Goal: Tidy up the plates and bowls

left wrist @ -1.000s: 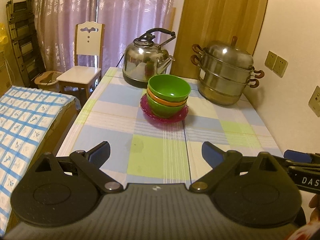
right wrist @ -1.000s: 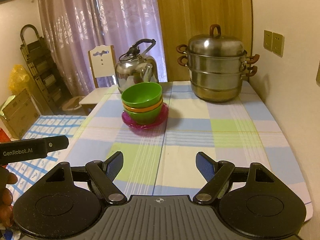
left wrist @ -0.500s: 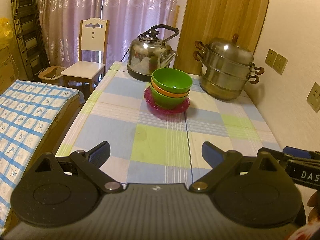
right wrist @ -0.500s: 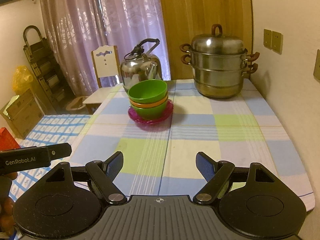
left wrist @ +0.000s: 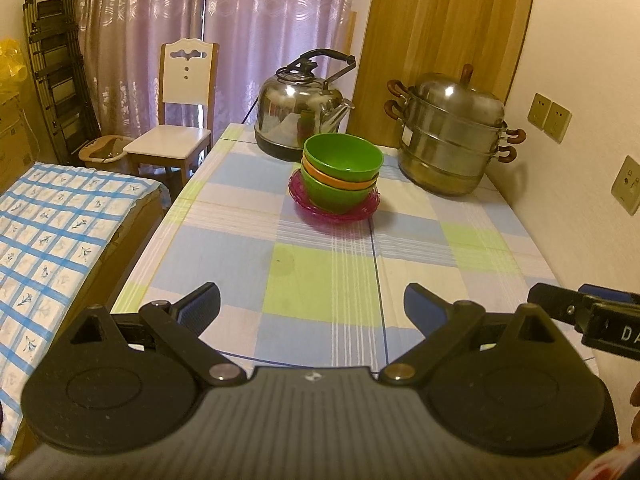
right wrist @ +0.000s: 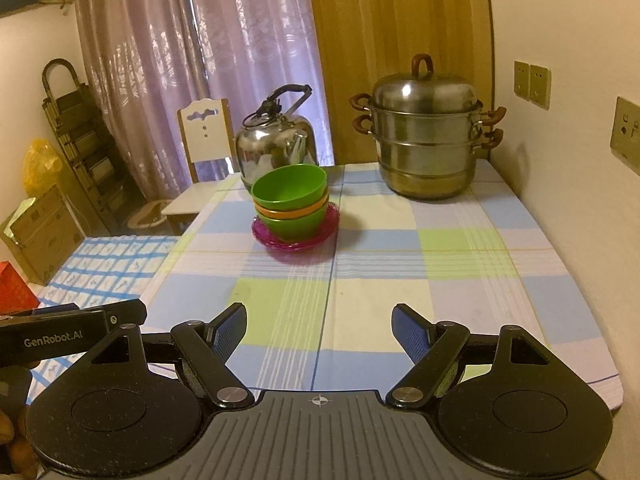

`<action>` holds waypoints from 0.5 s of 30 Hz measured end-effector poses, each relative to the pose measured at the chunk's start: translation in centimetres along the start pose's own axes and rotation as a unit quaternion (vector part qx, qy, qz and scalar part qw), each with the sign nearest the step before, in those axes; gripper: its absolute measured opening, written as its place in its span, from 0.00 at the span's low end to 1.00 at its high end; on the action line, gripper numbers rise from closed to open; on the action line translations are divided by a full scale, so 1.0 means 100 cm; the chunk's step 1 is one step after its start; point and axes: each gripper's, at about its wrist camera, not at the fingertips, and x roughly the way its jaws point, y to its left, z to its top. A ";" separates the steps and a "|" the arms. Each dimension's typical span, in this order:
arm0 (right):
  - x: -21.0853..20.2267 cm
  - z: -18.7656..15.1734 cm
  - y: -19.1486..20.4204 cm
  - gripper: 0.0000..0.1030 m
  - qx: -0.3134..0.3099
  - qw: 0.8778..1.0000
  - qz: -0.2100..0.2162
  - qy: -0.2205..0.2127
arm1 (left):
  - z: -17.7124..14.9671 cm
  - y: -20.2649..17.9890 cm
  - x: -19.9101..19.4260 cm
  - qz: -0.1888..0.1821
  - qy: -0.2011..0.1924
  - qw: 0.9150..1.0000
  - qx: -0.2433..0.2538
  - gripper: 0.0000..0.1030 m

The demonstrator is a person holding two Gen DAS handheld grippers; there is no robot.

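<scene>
Left wrist view: a stack of bowls [left wrist: 341,178] is seen on a pink plate [left wrist: 334,205], toward the far middle of the worktop [left wrist: 320,280].
Stack order: a green bowl is nested on top, an orange bowl under it, another green bowl at the bottom, all upright.
Plate: it is laid flat on the checked cloth, its rim showing all around the bottom bowl.
Right wrist view: the same stack [right wrist: 291,200] and plate [right wrist: 296,236] are seen left of centre.
Kettle [left wrist: 302,106]: it is placed just behind the stack, at the far edge.
Steamer pot [left wrist: 450,144]: it is stood to the right of the stack, near the wall, apart from the plate.
Left gripper [left wrist: 312,310]: its jaws are spread wide with nothing between them, over the near edge of the worktop, well apart from the stack.
Right gripper [right wrist: 319,330]: its jaws are likewise spread wide and nothing is held.
Chair [left wrist: 180,120]: it is set beyond the far left corner.
Bed [left wrist: 44,232]: a blue-checked cover is seen left of the worktop.
</scene>
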 end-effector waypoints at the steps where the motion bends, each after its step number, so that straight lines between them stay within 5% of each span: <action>1: 0.000 0.000 0.001 0.77 -0.001 1.000 0.000 0.000 | 0.000 0.001 0.000 0.002 0.000 1.000 0.000 0.95; 15: 0.002 -0.004 0.003 0.77 -0.005 1.000 0.001 0.002 | -0.004 0.005 -0.002 0.006 -0.001 1.000 0.001 0.95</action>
